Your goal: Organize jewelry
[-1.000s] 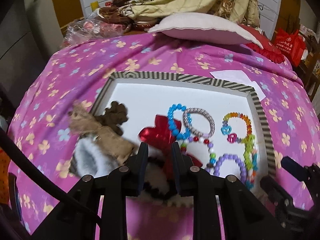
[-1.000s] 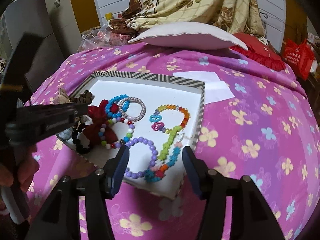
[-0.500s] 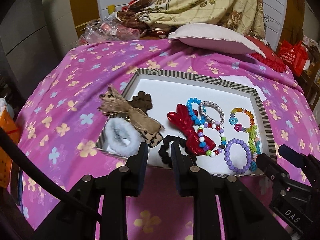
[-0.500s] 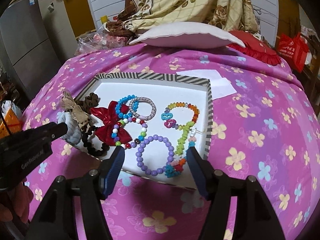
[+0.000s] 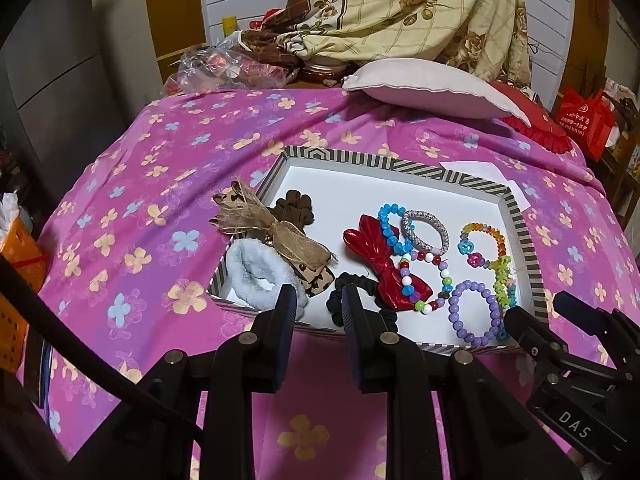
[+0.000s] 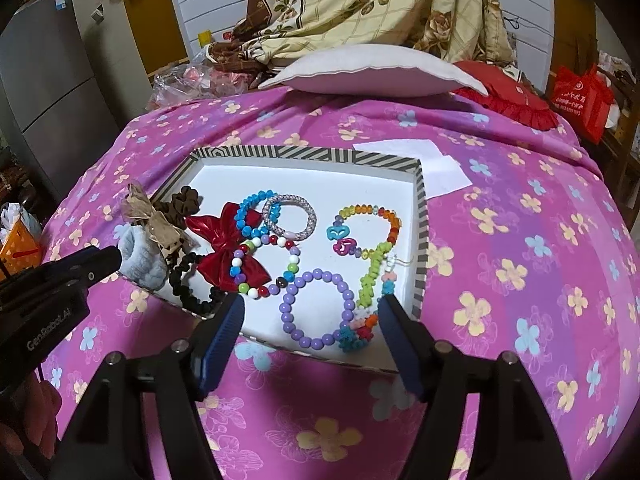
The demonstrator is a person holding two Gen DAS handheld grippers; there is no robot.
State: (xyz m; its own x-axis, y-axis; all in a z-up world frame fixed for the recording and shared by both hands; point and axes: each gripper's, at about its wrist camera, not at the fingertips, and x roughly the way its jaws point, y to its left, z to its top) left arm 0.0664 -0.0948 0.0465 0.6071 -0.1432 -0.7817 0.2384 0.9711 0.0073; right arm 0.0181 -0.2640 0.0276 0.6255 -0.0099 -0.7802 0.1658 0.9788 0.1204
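Observation:
A striped-rim white tray point(image 5: 460, 178) point(image 6: 312, 155) lies on the pink flowered bedspread. It holds a red bow point(image 5: 376, 260) point(image 6: 228, 252), a purple bead bracelet point(image 5: 474, 312) point(image 6: 318, 306), a blue bead bracelet point(image 5: 390, 226), a silver bracelet point(image 6: 290, 216), a rainbow bracelet point(image 6: 366, 232), a black scrunchie point(image 5: 340, 300), a grey fluffy scrunchie point(image 5: 260, 278) and a tan ribbon bow point(image 5: 276, 232). My left gripper point(image 5: 318, 304) is narrowly open and empty at the tray's near edge. My right gripper point(image 6: 312, 320) is wide open and empty before the purple bracelet.
A white pillow point(image 5: 432, 88) and a heaped floral blanket point(image 5: 400, 4) lie at the far end of the bed. A white paper point(image 6: 416, 162) lies by the tray's far right corner. A red bag point(image 5: 586, 118) stands at the right, an orange basket point(image 5: 16, 264) at the left.
Both grippers have pulled back and up from the tray, so the whole tray shows. The left gripper, earlier over the red bow and scrunchies, is now at the near rim, empty.

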